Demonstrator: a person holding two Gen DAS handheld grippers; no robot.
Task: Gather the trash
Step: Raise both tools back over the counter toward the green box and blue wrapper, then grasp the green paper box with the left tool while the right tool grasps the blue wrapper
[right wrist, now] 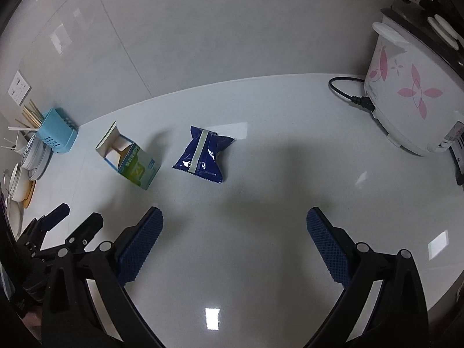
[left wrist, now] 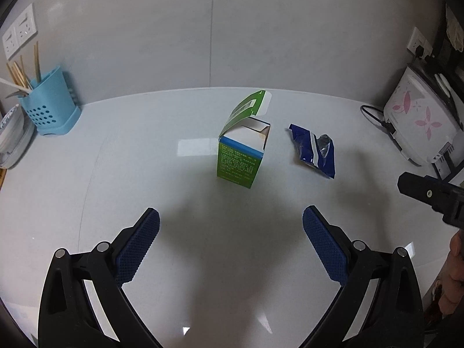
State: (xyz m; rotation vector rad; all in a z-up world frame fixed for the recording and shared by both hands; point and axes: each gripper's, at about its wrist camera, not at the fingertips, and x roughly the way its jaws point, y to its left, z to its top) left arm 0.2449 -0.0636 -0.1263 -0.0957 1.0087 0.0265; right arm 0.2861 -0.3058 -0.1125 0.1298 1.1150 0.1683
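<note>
A green and blue carton with its top flap open stands on the white counter. A crumpled dark blue snack wrapper lies just right of it. My left gripper is open and empty, short of the carton. In the right wrist view the carton sits at left and the wrapper lies ahead, left of centre. My right gripper is open and empty, short of the wrapper. The left gripper's fingers show at the lower left there.
A light blue utensil holder with chopsticks and stacked dishes stand at far left. A white rice cooker with pink flowers and a black power cord stand at far right. A tiled wall with sockets runs behind.
</note>
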